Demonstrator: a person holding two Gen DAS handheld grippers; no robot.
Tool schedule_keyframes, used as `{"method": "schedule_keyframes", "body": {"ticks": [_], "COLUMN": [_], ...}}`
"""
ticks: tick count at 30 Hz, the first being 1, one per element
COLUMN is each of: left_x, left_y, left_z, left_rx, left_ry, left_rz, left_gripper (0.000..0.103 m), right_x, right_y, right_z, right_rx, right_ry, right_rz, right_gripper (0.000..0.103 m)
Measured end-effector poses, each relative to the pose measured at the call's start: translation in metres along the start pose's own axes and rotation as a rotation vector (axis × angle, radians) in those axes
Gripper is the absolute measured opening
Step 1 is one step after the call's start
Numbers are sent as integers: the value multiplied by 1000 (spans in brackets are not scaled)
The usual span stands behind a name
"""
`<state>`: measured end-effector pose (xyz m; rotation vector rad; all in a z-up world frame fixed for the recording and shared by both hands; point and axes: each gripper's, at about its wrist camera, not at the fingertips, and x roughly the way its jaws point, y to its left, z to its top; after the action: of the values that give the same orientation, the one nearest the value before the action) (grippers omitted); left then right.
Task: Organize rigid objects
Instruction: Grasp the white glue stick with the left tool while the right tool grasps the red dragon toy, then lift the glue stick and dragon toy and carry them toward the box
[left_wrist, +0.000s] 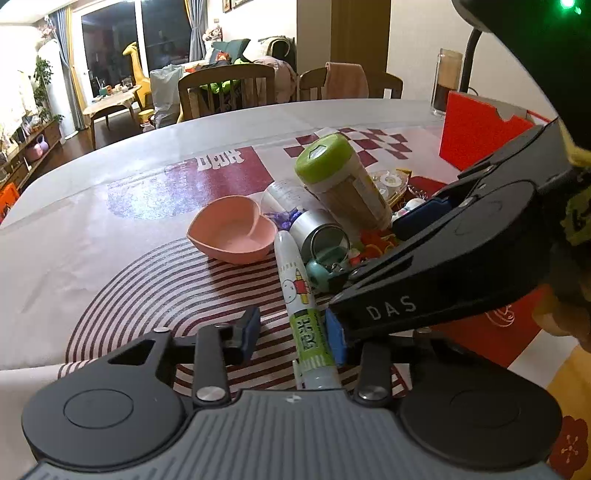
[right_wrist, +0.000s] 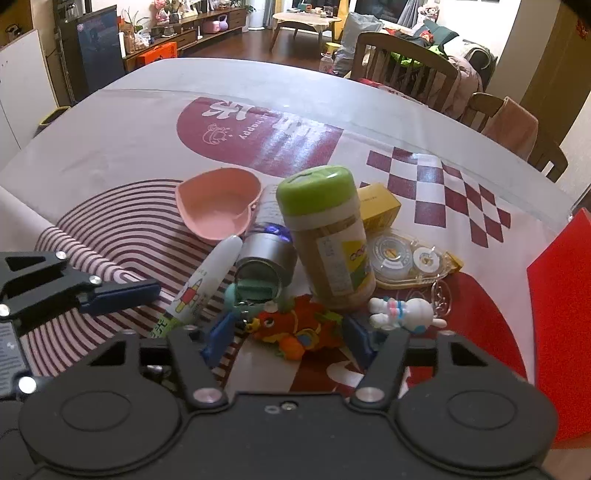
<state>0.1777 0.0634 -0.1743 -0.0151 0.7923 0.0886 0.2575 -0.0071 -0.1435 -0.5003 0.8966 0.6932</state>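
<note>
Left gripper fingers narrowed around the white pen, right gripper fingers half-wide astride the orange toy; pads to be squared before lifting off the tabletop.

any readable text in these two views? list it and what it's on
"DAS": on the black body of the right tool, seen from the left wrist.
"happy": on the dark red patch of the tablecloth; large white characters beside it, not legible to me.
Green label on the white pen: characters too blurred to read.
Label on the green-lidded jar: too small to read.
Yellow box: print illegible.
</note>
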Motion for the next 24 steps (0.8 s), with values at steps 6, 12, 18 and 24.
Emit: {"method": "schedule_keyframes", "body": {"ticks": [6,12,18,24], "left_x": [-2,-4,-11,-25], "left_y": [6,13,18,25], "left_z": [1,0,1,5], "left_rx": [-25,-38,-70,-117], "left_ry": [1,-1,15,29], "left_rz": [3,-10,-27,-29], "left_gripper": [18,17,17,17], "right_x": [-3,-16,-39,-66], "right_y": [-2,-8,-16,-26], "right_z": [0,-3,-3,-3], "right_rx": [15,54,99,137], "right_ry": [-7,-27,-64,-97], "right_rz": [5,17,43,67], "right_gripper": [52,52,52,52]}}
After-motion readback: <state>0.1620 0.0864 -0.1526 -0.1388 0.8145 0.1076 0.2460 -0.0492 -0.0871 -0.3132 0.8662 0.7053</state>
